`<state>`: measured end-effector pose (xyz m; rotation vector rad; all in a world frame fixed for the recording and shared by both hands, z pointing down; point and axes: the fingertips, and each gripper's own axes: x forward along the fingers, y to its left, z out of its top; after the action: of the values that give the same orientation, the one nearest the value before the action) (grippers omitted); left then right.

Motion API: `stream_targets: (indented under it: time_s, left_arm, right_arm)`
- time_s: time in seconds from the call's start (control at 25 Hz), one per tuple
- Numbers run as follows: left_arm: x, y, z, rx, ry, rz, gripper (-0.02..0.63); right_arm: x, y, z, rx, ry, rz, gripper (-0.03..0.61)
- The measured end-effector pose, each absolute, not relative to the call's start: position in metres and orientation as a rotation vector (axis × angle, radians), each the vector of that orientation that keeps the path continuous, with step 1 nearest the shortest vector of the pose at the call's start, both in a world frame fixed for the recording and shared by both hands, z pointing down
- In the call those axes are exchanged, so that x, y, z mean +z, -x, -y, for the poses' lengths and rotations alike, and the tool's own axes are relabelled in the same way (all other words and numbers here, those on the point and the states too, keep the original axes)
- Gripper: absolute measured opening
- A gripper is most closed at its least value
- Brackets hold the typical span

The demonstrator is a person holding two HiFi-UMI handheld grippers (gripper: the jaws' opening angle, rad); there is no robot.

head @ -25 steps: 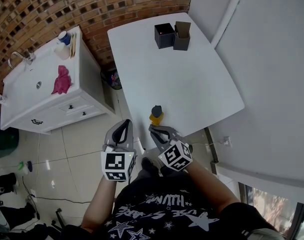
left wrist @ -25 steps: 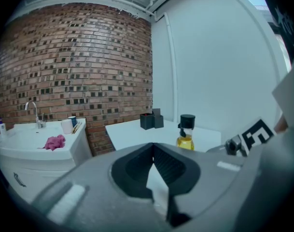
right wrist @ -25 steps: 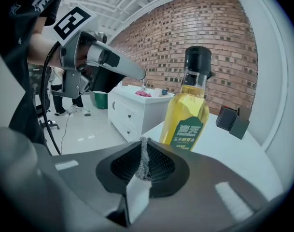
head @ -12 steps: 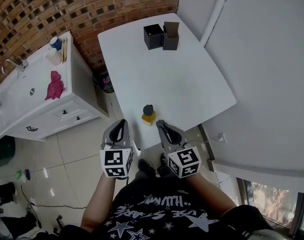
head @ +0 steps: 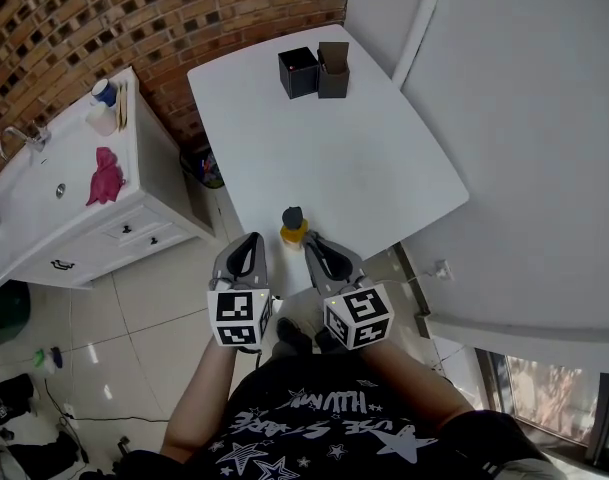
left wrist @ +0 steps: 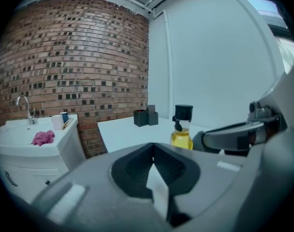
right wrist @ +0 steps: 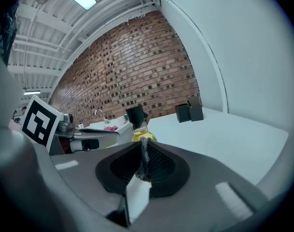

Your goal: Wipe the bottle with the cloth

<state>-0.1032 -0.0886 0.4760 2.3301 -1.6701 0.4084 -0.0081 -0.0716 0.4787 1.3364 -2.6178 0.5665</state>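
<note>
Head view: the only writing is the white print on the person's black shirt, upside down and not readable; each gripper's cube carries black-and-white square markers, no text. Bottle stands upright near the near edge of the white table, lower centre of frame, yellow liquid in the bottom part, dark cap on top. Left gripper sits just left of it over the tiled floor, right gripper just right of it, neither touching it. Two black boxes sit side by side at the table's far end, upper centre; contents can't be made out. Pink cloth lies on the white sink cabinet at left, well apart from the bottle; a cup is at the cabinet's far end, a tap at the left edge. Left gripper view: jaws closed tight, nothing between them. Bottle is beyond and to the right, partly behind the gripper body; right gripper's body crosses the frame's right side. Cloth is at lower left by the tap, boxes at centre. Right gripper view: jaws also pressed together, holding nothing. Bottle is straight ahead just above the jaw tips, its base hidden by them. Left gripper's marker cube is at left, boxes right of centre, cloth a small pink spot behind.
</note>
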Motion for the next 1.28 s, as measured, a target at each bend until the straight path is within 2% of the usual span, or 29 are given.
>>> stream_targets:
  time_s: [0.8,1.12,1.2,1.28]
  left_arm:
    - [0.486,0.087,0.078,0.428,-2.346,1.584,0.005]
    - [0.495,0.085,0.068,0.438,-2.375,1.567,0.005]
    - [0.5,0.075,0.062,0.454,-2.386,1.502,0.101]
    - [0.507,0.067,0.059,0.484,-2.395,1.477,0.154]
  right_arm:
    - [0.566,0.008,0.081,0.67,-1.226,2.433,0.037]
    - [0.574,0.007,0.083,0.64,-1.21,2.419,0.037]
    - [0.57,0.005,0.084,0.626,-1.217,2.427,0.037]
    - [0.564,0.0,0.084,0.616,-1.228,2.434,0.037]
